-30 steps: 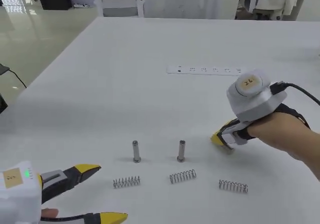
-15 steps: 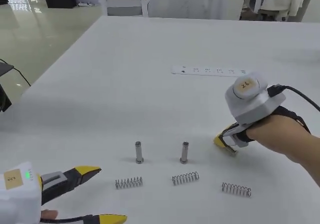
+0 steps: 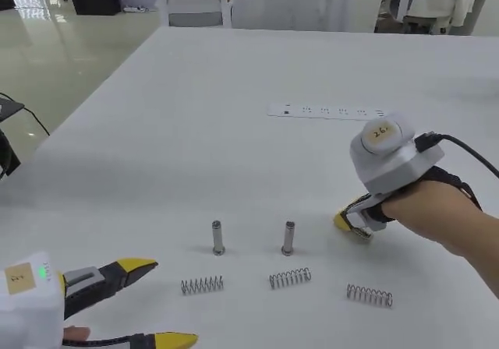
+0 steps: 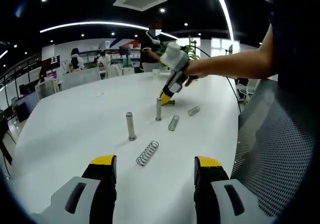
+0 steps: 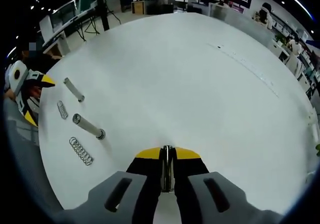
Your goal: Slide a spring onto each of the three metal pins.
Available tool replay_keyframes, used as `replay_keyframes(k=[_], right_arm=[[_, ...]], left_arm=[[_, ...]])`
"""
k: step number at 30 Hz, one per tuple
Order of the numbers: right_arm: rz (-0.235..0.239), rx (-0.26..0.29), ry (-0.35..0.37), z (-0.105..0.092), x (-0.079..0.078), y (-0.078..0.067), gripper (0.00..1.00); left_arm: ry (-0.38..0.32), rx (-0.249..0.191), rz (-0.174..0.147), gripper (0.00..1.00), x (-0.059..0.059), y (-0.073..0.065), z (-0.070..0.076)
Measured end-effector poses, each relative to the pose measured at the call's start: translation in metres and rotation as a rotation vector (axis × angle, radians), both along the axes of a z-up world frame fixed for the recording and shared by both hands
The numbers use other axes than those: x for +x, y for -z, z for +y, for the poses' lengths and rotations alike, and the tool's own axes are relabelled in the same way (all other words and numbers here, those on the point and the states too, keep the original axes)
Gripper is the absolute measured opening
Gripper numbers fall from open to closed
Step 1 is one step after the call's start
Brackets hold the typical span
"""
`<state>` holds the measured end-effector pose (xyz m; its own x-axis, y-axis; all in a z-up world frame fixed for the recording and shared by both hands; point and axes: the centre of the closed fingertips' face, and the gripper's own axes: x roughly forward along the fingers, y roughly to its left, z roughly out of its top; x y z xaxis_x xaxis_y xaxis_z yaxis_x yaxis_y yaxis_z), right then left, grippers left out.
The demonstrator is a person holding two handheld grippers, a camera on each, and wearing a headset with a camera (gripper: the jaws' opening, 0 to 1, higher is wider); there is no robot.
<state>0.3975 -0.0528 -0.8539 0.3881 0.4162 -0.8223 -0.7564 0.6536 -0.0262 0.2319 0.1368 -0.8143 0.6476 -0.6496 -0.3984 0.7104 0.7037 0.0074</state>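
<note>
We log the right gripper (image 3: 348,223) pinching the third pin (image 5: 166,170) just right of two upright pins (image 3: 217,237), with three springs (image 3: 290,278) lying crosswise in front, the left spring (image 3: 202,285) nearest our spread left gripper (image 3: 171,302).

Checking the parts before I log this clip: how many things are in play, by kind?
Springs: 3 (left spring, middle spring, right spring, all lying flat).
Pins: 3 (left pin and middle pin upright; third pin, apparently, clamped in the right gripper).
Power strip: 1.
Total: 7.
</note>
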Motion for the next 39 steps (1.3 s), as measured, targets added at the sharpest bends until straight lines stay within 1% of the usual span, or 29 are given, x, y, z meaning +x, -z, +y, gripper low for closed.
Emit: replay_keyframes(k=[2,6,14,25,32,39], right_arm=[[-0.002,0.012,0.006,0.0,0.0,-0.004,0.06],[-0.004,0.041,0.016,0.001,-0.006,-0.015,0.06],[-0.025,0.059,0.024,-0.005,-0.017,-0.03,0.06],[-0.041,0.085,0.041,-0.012,-0.027,-0.04,0.06],[-0.046,0.089,0.043,-0.017,-0.031,-0.043,0.06],[-0.046,0.097,0.049,-0.019,-0.033,-0.042,0.06]], left_arm=[[-0.001,-0.001,-0.002,0.58,0.0,-0.001,0.0],[0.002,0.001,-0.007,0.58,0.001,-0.002,-0.001],[0.011,-0.003,-0.026,0.57,0.0,-0.01,-0.006],[0.029,-0.002,-0.039,0.57,-0.003,-0.015,-0.011],[0.037,0.001,-0.048,0.57,-0.002,-0.018,-0.012],[0.047,0.003,-0.052,0.57,-0.001,-0.019,-0.014]])
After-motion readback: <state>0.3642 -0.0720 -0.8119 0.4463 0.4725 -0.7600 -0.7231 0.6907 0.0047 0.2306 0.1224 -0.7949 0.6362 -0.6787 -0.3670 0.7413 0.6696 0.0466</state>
